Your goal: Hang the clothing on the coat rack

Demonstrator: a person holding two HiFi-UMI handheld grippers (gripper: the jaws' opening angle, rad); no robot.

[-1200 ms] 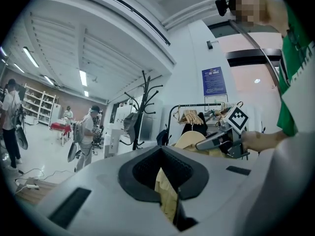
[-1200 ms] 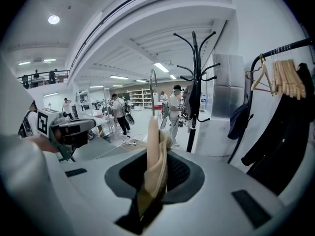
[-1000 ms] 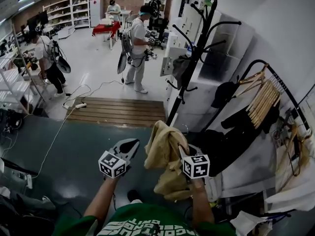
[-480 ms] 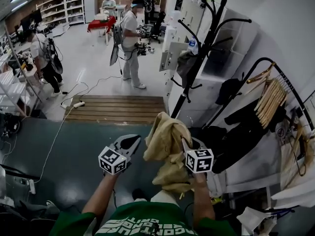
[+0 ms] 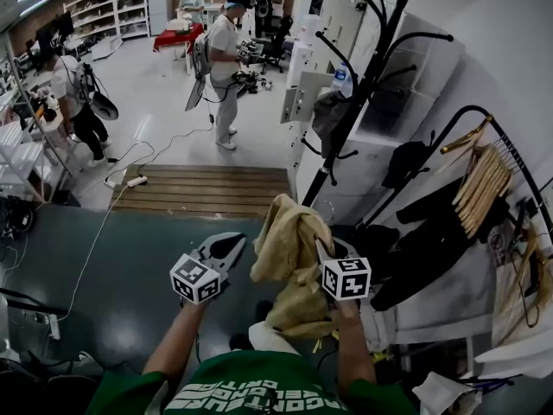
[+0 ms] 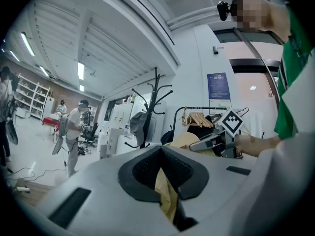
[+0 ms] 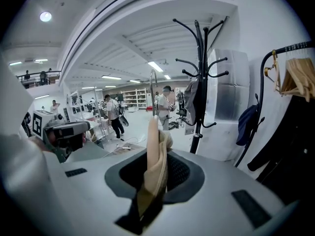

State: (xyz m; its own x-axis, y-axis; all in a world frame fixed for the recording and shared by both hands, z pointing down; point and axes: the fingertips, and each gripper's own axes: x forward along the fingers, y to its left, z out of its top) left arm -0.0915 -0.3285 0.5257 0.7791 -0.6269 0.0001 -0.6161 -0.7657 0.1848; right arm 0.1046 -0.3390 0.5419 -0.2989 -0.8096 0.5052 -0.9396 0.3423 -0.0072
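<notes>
A tan garment point(image 5: 289, 249) hangs bunched from my right gripper point(image 5: 326, 253), which is shut on a fold of it; in the right gripper view the cloth point(image 7: 157, 146) rises from between the jaws. My left gripper point(image 5: 228, 249) hovers just left of the garment and does not touch it. Its jaws stand a narrow slit apart, and tan cloth point(image 6: 166, 193) shows through that slit. The black coat rack point(image 5: 363, 67) stands ahead and to the right, with curved hooks up its pole point(image 7: 199, 73) and a grey item point(image 5: 328, 111) on one hook.
A black clothes rail with wooden hangers point(image 5: 479, 180) and dark clothes point(image 5: 432, 223) fills the right side. A wooden platform point(image 5: 203, 193) lies ahead on the floor, with a cable point(image 5: 130, 180) beside it. Two people point(image 5: 223, 59) point(image 5: 73, 89) stand farther off among shelves.
Both grippers and the garment keep nearly the same pose. The view has shifted a little, and the standing person in the background has stepped slightly left.
</notes>
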